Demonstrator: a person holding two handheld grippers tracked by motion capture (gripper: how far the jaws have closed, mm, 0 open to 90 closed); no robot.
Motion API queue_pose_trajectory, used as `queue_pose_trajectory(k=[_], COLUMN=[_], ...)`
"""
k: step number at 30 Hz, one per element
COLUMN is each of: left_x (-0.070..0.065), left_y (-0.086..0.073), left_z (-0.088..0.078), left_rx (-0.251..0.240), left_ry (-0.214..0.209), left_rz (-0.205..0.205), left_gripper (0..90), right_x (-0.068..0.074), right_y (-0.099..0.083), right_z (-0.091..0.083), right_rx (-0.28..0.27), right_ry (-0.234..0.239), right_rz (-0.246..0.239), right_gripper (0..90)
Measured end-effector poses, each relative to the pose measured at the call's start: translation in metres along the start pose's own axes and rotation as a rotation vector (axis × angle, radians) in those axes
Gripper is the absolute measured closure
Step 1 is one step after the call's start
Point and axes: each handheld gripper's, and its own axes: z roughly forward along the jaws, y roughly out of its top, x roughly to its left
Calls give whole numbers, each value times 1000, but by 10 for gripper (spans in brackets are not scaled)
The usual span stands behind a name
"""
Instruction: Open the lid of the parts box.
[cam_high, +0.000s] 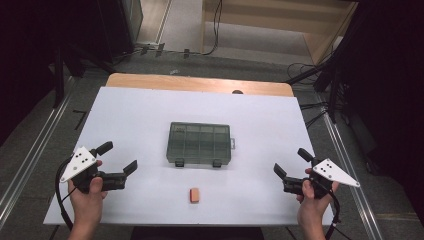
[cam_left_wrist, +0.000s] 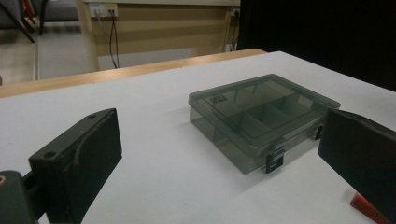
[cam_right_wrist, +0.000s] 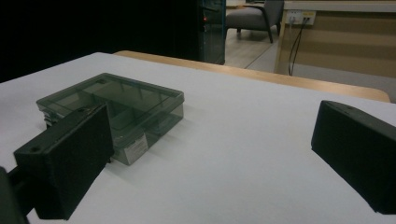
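While both jaw pairs gape wide and hold nothing, the left hand-held gripper (cam_high: 120, 156) and right hand-held gripper (cam_high: 290, 162) flank a closed smoky-grey plastic compartment box (cam_high: 199, 143) mid-bench (cam_high: 135, 115); nearer lies a small orange block (cam_high: 194, 195), perhaps an eraser.

The white table (cam_high: 150, 115) has a wooden far edge. Behind it, a grey floor (cam_high: 240, 60) with black cables (cam_high: 216, 25), a light wooden cabinet (cam_high: 280, 22), and dark curtains on both sides.

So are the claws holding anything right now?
No, nothing is held. The left claw and the right claw are both open above the table, apart from the clear box and the little orange block.
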Motion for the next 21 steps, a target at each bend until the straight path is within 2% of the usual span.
queue_pose_trajectory(k=[2, 6, 11, 12, 14, 15, 17, 18, 20, 21], left_x=[-1, -2, -5, -8, -9, -11, -12, -13, -13, -13], left_y=[1, 4, 10, 12, 14, 16, 17, 18, 19, 20], left_z=[2, 7, 17, 22, 24, 28, 30, 32, 36, 38], left_rx=[9, 18, 27, 27, 24, 24, 19, 23, 38, 46], left_ry=[-1, -12, -37, -30, -32, -45, -55, -67, -85, -91], left_rz=[4, -15, -9, -4, -4, -7, -20, -25, -26, -28], left_gripper=[0, 0, 3, 42, 62, 72, 156, 156, 194, 266], right_x=[2, 5, 12, 13, 14, 15, 17, 17, 19, 21], right_y=[3, 8, 19, 20, 22, 23, 26, 26, 28, 31], right_z=[3, 7, 19, 21, 24, 26, 30, 30, 31, 35], right_rx=[3, 6, 29, 28, 32, 35, 39, 39, 12, 15], right_ry=[5, 12, 62, 70, 79, 84, 89, 89, 95, 111], right_rz=[-6, 3, -25, -21, -15, -16, -22, -22, -17, -14], right_gripper=[0, 0, 0, 0, 0, 0, 8, 8, 157, 207])
